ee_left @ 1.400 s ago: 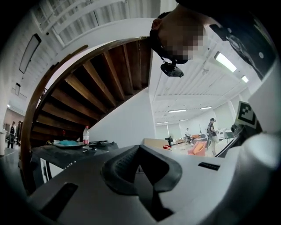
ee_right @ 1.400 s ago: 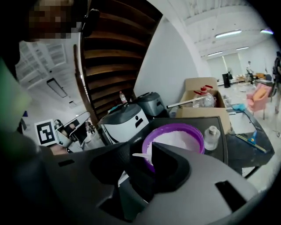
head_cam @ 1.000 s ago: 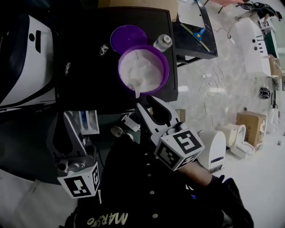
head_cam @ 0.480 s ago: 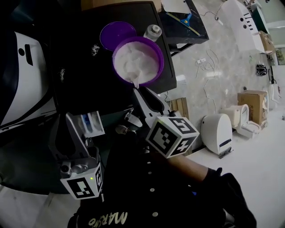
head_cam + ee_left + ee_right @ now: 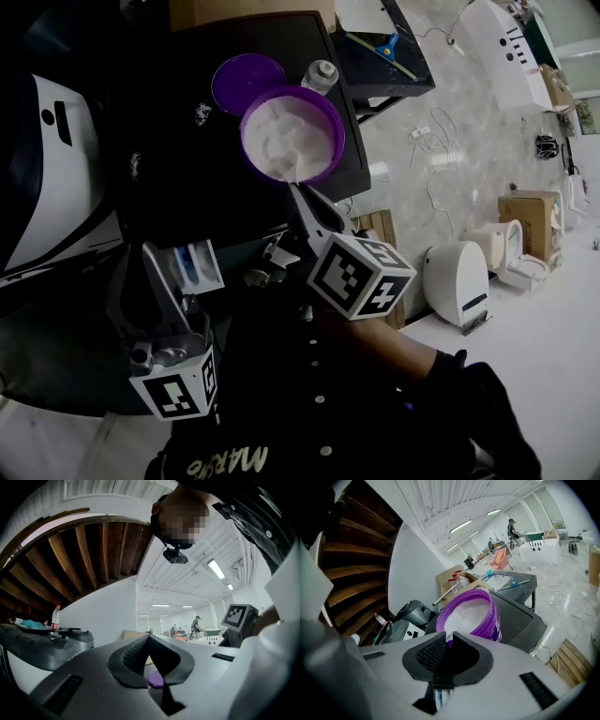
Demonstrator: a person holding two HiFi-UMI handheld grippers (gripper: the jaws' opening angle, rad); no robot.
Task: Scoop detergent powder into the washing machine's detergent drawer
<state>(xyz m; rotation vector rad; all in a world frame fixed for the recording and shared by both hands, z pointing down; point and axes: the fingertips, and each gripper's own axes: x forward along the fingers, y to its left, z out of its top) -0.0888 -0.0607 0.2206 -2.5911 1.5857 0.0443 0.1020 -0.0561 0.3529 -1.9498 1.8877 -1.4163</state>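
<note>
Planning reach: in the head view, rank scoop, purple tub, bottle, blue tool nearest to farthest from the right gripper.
1. The scoop: between the right gripper's just-closing fingers.
2. The purple tub: just beyond.
3. The bottle: behind the tub.
4. The blue tool: farthest, side table.

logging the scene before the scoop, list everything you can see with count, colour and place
tub: 1, purple, full of white powder, on the table
lid: 1, purple, beside the tub, farther back
bottle: 1, clear, right of the lid
scoop handle: 1, white, at the tub's near rim
spilled powder: 2 patches, white, left of the lid
table: 1, black, centre
washing machine: 1, white, far left
detergent drawer: 1, white and blue, by the left gripper
cardboard box: 1, brown, floor at right
left gripper: grey, jaws together, empty
right gripper: grey, jaws just closing onto the scoop handle
</note>
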